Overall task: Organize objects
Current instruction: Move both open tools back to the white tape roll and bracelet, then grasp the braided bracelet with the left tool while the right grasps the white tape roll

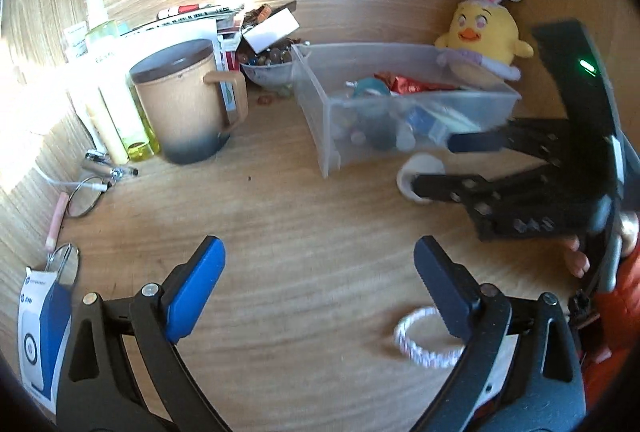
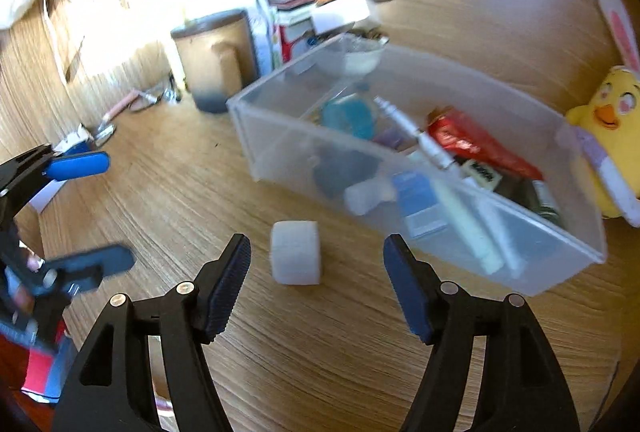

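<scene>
A clear plastic bin (image 1: 316, 104) (image 2: 280, 152) stands on the wooden desk and holds a red wrapper, a blue tape roll, pens and small boxes. A white roll (image 2: 296, 252) (image 1: 424, 164) lies on the desk just in front of the bin. My right gripper (image 2: 317, 248) (image 1: 434, 164) is open, with the roll between its fingers, nearer the left one, and no pad presses on it. My left gripper (image 1: 320, 252) (image 2: 116, 210) hangs wide open and empty over bare desk. A pink-and-white bracelet (image 1: 424, 352) lies under its right finger.
A tan lidded mug (image 1: 184, 100) (image 2: 212, 52) and yellow bottles (image 1: 108, 72) stand at the left. Books and a bowl of beads (image 1: 268, 68) sit behind. A yellow plush chick (image 1: 480, 28) (image 2: 608, 112) leans behind the bin. Glasses (image 1: 84, 196) and a blue-white box (image 1: 40, 332) lie far left.
</scene>
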`<state>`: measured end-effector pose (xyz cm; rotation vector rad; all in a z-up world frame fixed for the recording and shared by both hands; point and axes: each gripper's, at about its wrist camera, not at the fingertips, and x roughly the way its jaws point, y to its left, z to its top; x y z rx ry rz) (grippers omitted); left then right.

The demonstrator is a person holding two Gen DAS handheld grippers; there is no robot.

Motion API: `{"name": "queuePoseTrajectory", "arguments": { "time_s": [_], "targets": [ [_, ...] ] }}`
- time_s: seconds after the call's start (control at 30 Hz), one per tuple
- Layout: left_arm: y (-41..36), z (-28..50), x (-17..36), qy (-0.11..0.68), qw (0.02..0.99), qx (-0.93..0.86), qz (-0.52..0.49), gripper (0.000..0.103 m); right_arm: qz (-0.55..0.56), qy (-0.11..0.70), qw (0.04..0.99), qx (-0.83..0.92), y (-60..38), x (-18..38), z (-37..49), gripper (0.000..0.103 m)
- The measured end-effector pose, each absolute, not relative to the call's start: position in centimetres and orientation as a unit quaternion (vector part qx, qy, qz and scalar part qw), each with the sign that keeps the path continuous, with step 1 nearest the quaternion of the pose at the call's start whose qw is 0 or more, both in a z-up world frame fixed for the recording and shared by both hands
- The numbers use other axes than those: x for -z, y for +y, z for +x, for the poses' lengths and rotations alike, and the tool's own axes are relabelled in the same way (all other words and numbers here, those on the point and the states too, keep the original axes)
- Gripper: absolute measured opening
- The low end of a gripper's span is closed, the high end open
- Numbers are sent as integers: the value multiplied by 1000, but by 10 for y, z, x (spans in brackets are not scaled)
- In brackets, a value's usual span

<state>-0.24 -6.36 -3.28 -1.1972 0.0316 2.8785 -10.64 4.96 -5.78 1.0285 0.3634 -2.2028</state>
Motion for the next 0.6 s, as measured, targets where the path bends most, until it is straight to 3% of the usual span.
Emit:
{"name": "queuePoseTrajectory", "arguments": {
  "time_s": [0.13, 0.37, 0.6],
  "targets": [
    [-57, 8, 40, 11, 25, -919, -394, 97, 403, 137, 338, 839, 42, 67, -110, 64],
    [-39, 22, 48, 17, 57, -909, -413, 97, 405, 142, 348, 834, 36, 71, -104, 23],
    [-19, 28, 56, 13, 96, -897, -432, 97, 388, 120, 342, 847, 51, 60, -91, 23]
  ]
}}
